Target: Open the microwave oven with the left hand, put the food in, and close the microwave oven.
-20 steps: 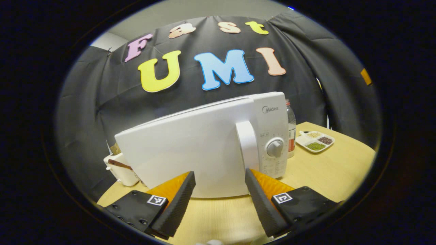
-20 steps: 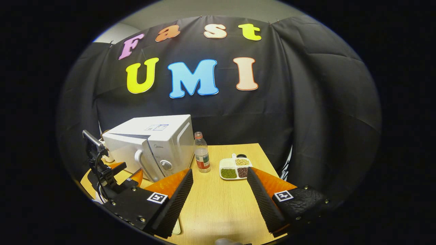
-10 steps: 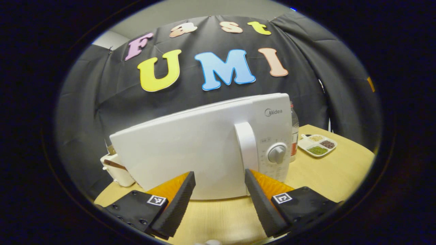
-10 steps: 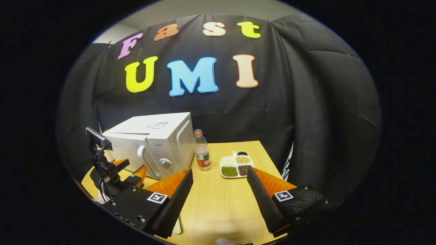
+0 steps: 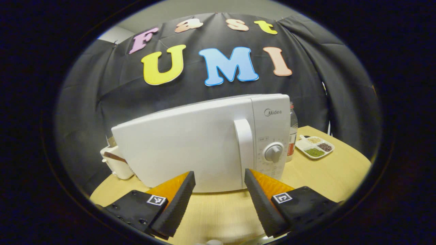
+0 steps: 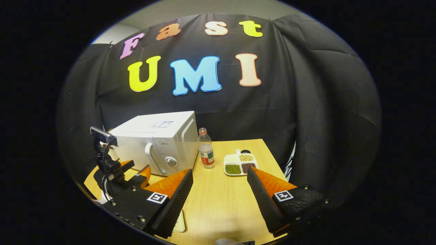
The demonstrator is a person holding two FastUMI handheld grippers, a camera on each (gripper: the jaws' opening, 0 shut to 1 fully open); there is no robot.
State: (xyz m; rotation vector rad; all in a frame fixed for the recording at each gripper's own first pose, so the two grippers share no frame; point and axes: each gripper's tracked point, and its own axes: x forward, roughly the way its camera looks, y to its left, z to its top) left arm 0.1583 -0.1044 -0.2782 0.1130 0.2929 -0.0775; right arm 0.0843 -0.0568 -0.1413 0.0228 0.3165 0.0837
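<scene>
Left gripper view first, going left to right: you've got a white container (image 5: pixel 114 165) poking out behind the microwave's left end, sitting on the wooden worktop (image 5: pixel 327 177). Then the white microwave oven (image 5: pixel 190 143) takes up the middle, door flush with the front as far as you can see, with its vertical handle (image 5: pixel 244 146) and the round dial (image 5: pixel 273 152) just right of it. Your left claw (image 5: pixel 218 190) sits low in front of it, fingers spread apart and holding nothing, close to the door but not touching it. Right of the oven there's a clear bottle (image 5: pixel 292 131) tucked just beside it, then a divided dish (image 5: pixel 315 147) of beans and grains farther out on the worktop.

Right gripper view: the left claw (image 6: pixel 134 168) shows at far left, near the microwave oven (image 6: pixel 160 139), in front of its door. The bottle (image 6: pixel 206 149) stands just beside the oven's right side, and the divided dish (image 6: pixel 240 164) lies a bit further right. Your right claw (image 6: pixel 219 192) hangs over bare worktop (image 6: pixel 218 204), also wide apart and empty. Whether the dish is the food for the task, can't tell.
</scene>
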